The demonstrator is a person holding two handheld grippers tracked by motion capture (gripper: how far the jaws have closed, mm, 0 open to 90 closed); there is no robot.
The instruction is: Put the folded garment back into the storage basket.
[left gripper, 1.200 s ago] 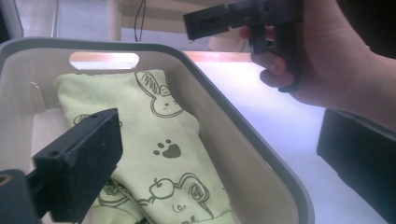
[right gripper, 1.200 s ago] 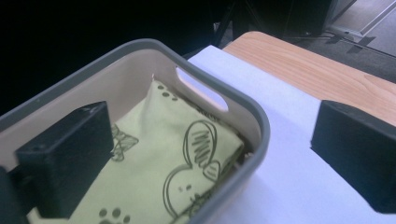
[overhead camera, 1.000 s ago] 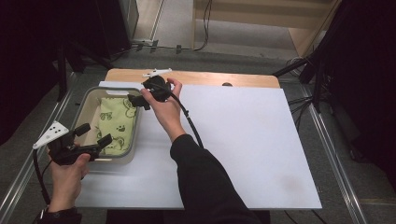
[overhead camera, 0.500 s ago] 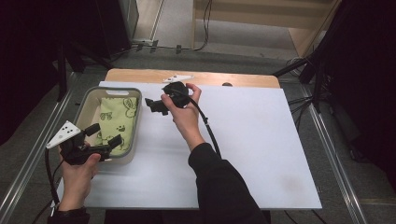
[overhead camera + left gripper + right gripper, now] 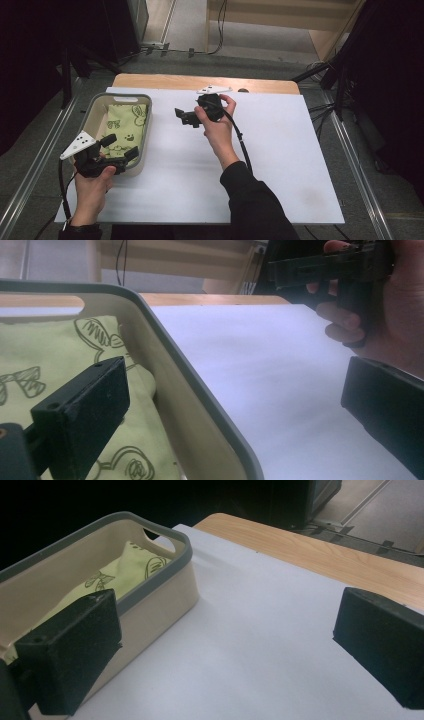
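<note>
From the high view, your left gripper [image 5: 120,148] sits at the near right corner of the basket [image 5: 96,103], jaws spread wide and holding nothing. The green cloth [image 5: 126,125] lies flat inside the basket, which rests on the left side of the white tabletop [image 5: 280,165]. Your right gripper [image 5: 183,117] is out over the bare tabletop, just right of the basket, its jaws pointing left toward it, apart and empty.

In the left gripper view, your left gripper [image 5: 235,405] straddles the basket [image 5: 200,395] wall: one jaw hangs over the cloth [image 5: 60,355] inside, the other over the tabletop [image 5: 270,370] outside. Your right hand [image 5: 385,305] with its gripper shows at the upper right.

In the right gripper view, your right gripper [image 5: 225,645] is open over white tabletop [image 5: 240,630]. The basket [image 5: 165,595] stands to the left, with the cloth [image 5: 130,565] down in it, untouched.
</note>
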